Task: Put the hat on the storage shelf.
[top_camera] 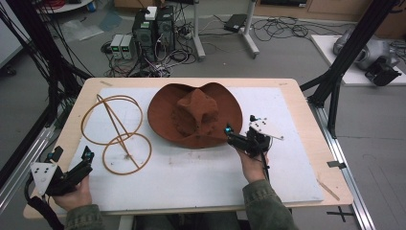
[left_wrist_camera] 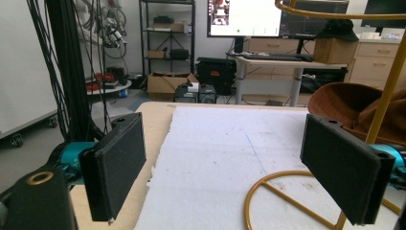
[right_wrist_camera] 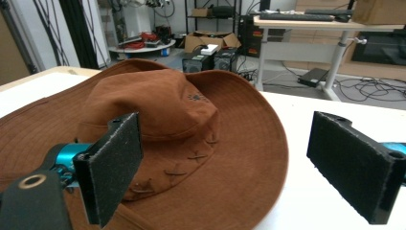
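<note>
A brown brimmed hat (top_camera: 195, 115) is lying crown up on the white mat (top_camera: 191, 177), toward the far middle of the wooden table (top_camera: 311, 129). The right gripper (top_camera: 240, 133) is hovering at the hat's near right brim, its jaws standing wide apart with nothing between them; in the right gripper view one jaw is hanging over the brim (right_wrist_camera: 249, 158) and the other over bare mat. Left of the hat, and just apart from it, a yellow wire hat stand (top_camera: 117, 132) is lying on its side, its rings taking up the left part of the mat. The left gripper (top_camera: 72, 165) is waiting at the near left corner, jaws spread wide and gripping nothing, with the stand's ring (left_wrist_camera: 287, 191) just ahead. The near middle of the mat is lying open between the two hands.
</note>
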Demonstrator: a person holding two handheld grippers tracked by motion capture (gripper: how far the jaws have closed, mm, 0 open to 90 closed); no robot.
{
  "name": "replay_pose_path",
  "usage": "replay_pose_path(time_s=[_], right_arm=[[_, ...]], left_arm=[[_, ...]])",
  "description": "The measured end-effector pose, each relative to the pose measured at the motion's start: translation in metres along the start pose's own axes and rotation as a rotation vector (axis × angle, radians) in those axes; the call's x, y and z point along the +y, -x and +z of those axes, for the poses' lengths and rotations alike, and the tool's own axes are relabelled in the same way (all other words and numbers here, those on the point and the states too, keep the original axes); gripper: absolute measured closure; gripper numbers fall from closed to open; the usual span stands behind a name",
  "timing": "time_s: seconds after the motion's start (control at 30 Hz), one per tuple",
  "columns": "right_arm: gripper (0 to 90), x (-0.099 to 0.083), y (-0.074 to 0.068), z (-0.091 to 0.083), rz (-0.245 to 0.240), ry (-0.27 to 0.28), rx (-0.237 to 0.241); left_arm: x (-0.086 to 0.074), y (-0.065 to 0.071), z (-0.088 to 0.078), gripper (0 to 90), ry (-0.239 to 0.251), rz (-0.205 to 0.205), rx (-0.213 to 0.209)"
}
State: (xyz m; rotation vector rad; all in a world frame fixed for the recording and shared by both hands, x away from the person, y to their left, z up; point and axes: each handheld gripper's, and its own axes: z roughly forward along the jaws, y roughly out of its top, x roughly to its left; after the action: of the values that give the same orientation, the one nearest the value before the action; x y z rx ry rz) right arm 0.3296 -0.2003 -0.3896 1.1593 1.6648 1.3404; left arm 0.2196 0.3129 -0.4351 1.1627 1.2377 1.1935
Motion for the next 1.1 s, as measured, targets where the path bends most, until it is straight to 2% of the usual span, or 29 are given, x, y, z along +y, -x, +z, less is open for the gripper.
replay_pose_path(time_s=[0.17, 0.43, 0.73, 0.9, 1.1], right_arm=[[11.4, 0.003, -0.011, 0.009, -0.002, -0.015, 0.018], [11.3, 0.008, -0.038, 0.027, -0.024, -0.04, 0.054], [11.3, 0.004, -0.062, 0.045, -0.019, -0.08, 0.078], [11.4, 0.002, -0.07, 0.052, -0.017, -0.098, 0.081], [11.4, -0.003, -0.08, 0.063, -0.008, -0.15, 0.065]], left_arm=[[0.0, 0.0, 0.0, 15.9, -0.001, 0.001, -0.007], [0.0, -0.002, 0.0, 15.9, 0.002, -0.007, -0.005], [0.0, -0.005, 0.0, 16.0, 0.008, -0.022, -0.012], [0.0, -0.006, 0.0, 16.3, 0.007, -0.027, -0.011], [0.0, -0.005, 0.002, 16.9, 0.003, -0.024, -0.024]])
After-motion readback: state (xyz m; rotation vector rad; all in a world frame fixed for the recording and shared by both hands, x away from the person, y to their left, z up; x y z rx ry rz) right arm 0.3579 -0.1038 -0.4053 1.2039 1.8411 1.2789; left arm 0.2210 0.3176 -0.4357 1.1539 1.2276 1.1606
